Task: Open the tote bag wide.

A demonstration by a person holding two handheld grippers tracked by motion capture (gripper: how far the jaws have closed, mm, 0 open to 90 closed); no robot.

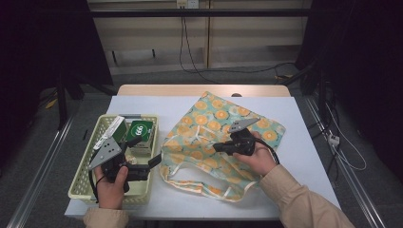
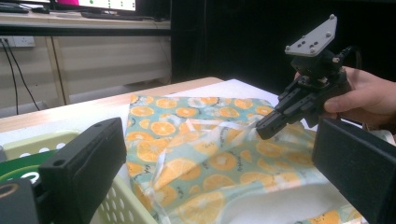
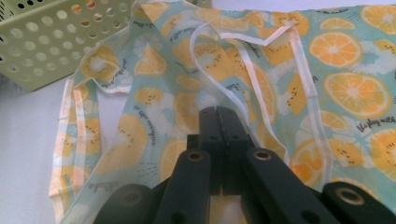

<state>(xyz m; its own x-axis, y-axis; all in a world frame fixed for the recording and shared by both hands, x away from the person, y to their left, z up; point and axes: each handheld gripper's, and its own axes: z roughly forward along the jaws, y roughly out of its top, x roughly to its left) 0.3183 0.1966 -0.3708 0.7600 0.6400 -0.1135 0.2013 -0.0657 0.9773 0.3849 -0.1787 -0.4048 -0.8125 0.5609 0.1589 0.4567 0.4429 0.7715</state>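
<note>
- On the bench (image 1: 142,202), a fruit-print tote bag (image 1: 214,118) is lying spread across the white cover, just beside a pale green perforated basket (image 1: 85,183) at its left.
- The right gripper (image 1: 219,147) is bearing on the bag near its middle; its jaws are pressed together, and in the right gripper view they appear to be pinching a fold of the fabric next to a white handle strap (image 3: 233,100). Judgement: this grip is placed to lift one layer and open the bag's mouth.
- The right hand (image 1: 259,159) is wrapping the gripper body from the near side, forearm angling in from the lower right, jaws pointing left toward the basket.
- The left gripper (image 1: 151,162) is hovering over the basket's near right corner, jaws spread apart and holding nothing, pointing across toward the bag. Judgement: it is standing ready either to take the opposite edge of the bag or to pick from the basket.
- The left hand (image 1: 111,183) is gripping from below, wrist low over the basket.
- Inside the basket, green boxes (image 1: 141,130) are lying at the far end, likely the goods awaiting bagging.
</note>
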